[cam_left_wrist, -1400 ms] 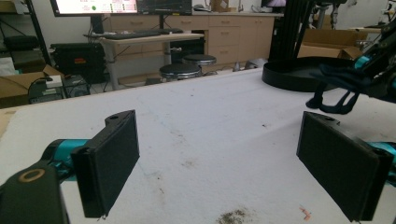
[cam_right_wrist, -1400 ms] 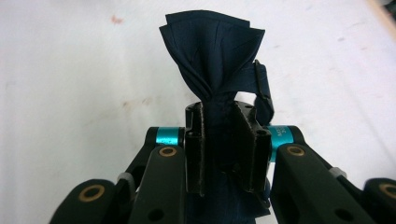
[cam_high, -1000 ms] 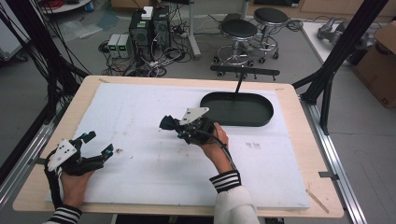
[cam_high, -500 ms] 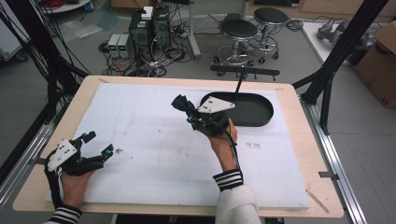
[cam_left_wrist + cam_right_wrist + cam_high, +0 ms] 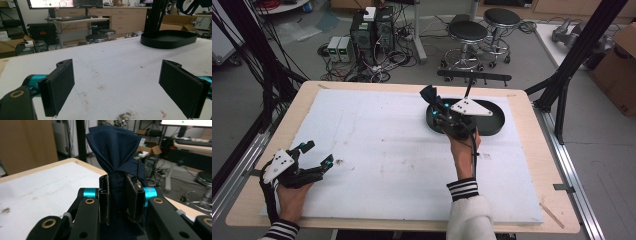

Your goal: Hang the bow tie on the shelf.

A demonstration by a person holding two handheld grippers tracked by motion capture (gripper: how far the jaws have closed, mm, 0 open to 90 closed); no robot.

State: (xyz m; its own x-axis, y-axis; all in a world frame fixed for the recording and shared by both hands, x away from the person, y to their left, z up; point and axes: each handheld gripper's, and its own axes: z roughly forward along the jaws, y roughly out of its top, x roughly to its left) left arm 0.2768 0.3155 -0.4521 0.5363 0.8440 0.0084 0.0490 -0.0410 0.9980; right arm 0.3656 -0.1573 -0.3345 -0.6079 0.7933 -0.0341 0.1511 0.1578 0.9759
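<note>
Table edge (image 5: 532, 130) beside black tray (image 5: 492, 125)

Each hand carries a black tool with teal collars at the jaw hinges, brass-ringed pivot screws and flat black pads. A grey three-cornered plate tops the left tool (image 5: 314, 156) and the right tool (image 5: 432, 94). Cuffs are striped black and white; a black cable trails along the right wrist.

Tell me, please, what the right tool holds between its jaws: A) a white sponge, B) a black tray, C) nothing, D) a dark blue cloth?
D: in the right gripper view the right tool is shut on a bunched dark blue cloth that rises above its jaws.
</note>
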